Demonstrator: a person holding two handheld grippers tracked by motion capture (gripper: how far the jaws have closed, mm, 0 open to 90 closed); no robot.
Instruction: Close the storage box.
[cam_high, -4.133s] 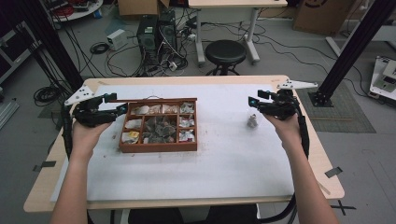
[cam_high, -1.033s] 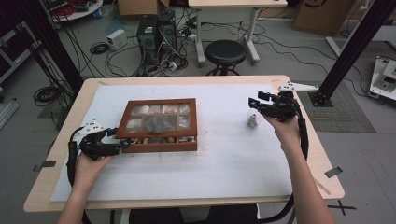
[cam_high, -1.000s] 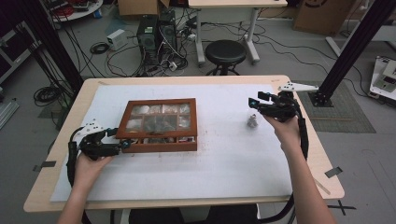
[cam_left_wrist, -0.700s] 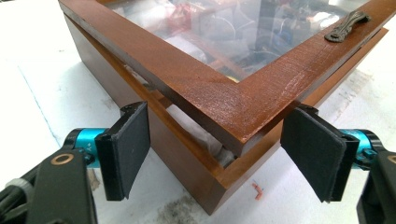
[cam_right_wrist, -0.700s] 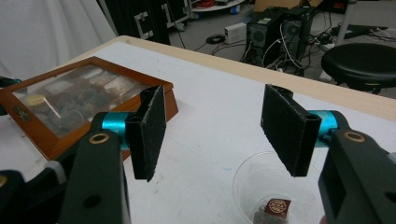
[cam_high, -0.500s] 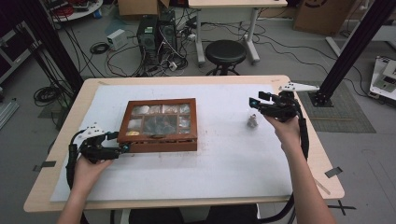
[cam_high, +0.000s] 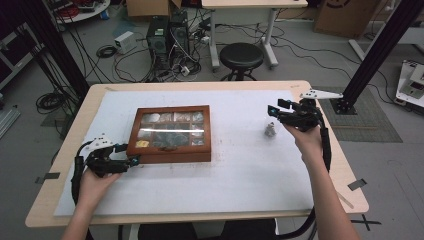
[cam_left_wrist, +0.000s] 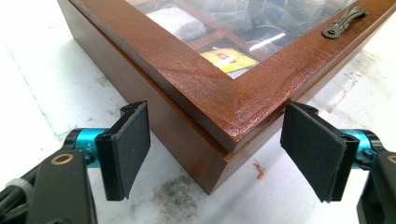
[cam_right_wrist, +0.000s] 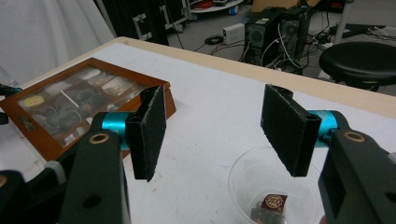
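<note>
Wooden box (cam_high: 170, 134): rigid, glass lid fragile, likely weighty. Left gripper (cam_left_wrist: 219, 156) wide, astride near corner, not touching. Right gripper (cam_right_wrist: 212, 135) wide, empty, well right of box. Grip wood sides.

lid: my wooden box (cam_high: 170, 134) was open, now its glass lid is down | left hand-held gripper (cam_high: 131, 160): I brought it from the box's far left side to the near left corner, jaws apart astride that corner
</note>
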